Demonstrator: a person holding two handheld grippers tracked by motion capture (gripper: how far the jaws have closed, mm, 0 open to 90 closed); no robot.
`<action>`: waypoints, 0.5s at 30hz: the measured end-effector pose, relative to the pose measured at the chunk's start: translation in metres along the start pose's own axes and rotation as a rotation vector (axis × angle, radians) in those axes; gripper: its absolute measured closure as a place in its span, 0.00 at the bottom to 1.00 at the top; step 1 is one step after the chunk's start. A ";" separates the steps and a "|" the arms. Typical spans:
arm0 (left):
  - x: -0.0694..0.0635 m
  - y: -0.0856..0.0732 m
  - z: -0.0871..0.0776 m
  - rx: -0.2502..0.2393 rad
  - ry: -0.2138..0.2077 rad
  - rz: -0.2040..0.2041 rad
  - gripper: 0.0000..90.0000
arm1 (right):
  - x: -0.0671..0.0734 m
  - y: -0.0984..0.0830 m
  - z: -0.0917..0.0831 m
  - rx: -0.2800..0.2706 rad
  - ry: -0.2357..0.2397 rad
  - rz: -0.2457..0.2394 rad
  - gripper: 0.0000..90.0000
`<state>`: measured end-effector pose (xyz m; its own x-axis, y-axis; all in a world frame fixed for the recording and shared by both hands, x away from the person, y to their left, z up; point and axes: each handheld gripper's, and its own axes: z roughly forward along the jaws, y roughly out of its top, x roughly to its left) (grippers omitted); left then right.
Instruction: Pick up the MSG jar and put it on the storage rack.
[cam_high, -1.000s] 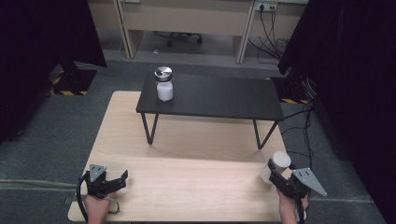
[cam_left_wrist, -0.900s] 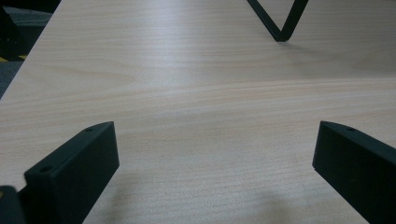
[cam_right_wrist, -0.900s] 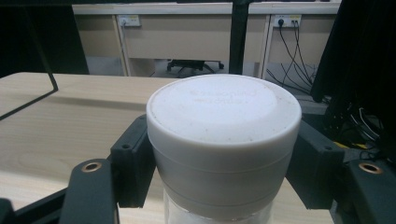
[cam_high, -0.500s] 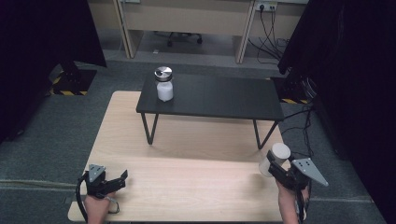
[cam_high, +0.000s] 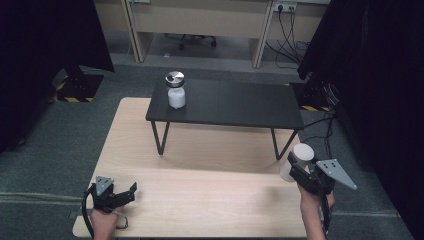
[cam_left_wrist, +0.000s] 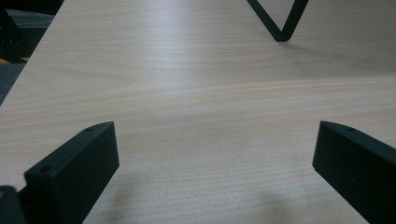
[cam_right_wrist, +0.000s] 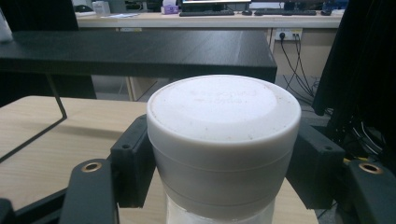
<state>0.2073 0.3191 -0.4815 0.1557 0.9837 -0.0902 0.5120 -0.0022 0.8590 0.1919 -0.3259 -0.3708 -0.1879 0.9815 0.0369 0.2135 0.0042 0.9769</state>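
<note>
- The right gripper (cam_high: 296, 169) holds a white round plastic jar with a white lid (cam_high: 297, 161) at the near right corner of the pale wooden counter (cam_high: 210, 200).
- The jar stands upright, so its long side runs up and down. It hangs just above the counter and does not touch it.
- In the right gripper view, the two black jaws press on the sides of the jar just under the white lid (cam_right_wrist: 224, 109). The jaws are closed tight on it.
- A low black counter with thin black legs (cam_high: 235, 102) stands on the far part of the wooden counter. It lies ahead of the held jar, a bit to the left and higher up.
- A second white jar with a shiny silver lid (cam_high: 175, 89) stands on the far left end of the black counter, well apart from the held jar.
- The right hand is the nearer one to the black counter's right end, so I think it will carry the jar there.
- The left gripper (cam_high: 120, 196) rests low at the near left of the wooden counter. Its jaws are wide apart and hold nothing.
</note>
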 end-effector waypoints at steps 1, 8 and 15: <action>0.000 0.000 0.000 0.000 0.000 -0.001 0.00 | 0.000 0.003 0.001 0.004 -0.002 0.005 0.38; 0.001 0.000 0.000 0.000 -0.007 -0.005 0.00 | 0.000 0.020 0.004 0.011 0.001 0.017 0.38; 0.001 0.000 0.000 0.002 -0.006 -0.005 0.00 | 0.002 0.035 0.005 -0.007 0.006 0.009 0.38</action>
<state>0.2077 0.3202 -0.4816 0.1583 0.9826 -0.0973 0.5140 0.0021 0.8578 0.2038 -0.3226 -0.3371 -0.1914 0.9804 0.0464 0.2081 -0.0057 0.9781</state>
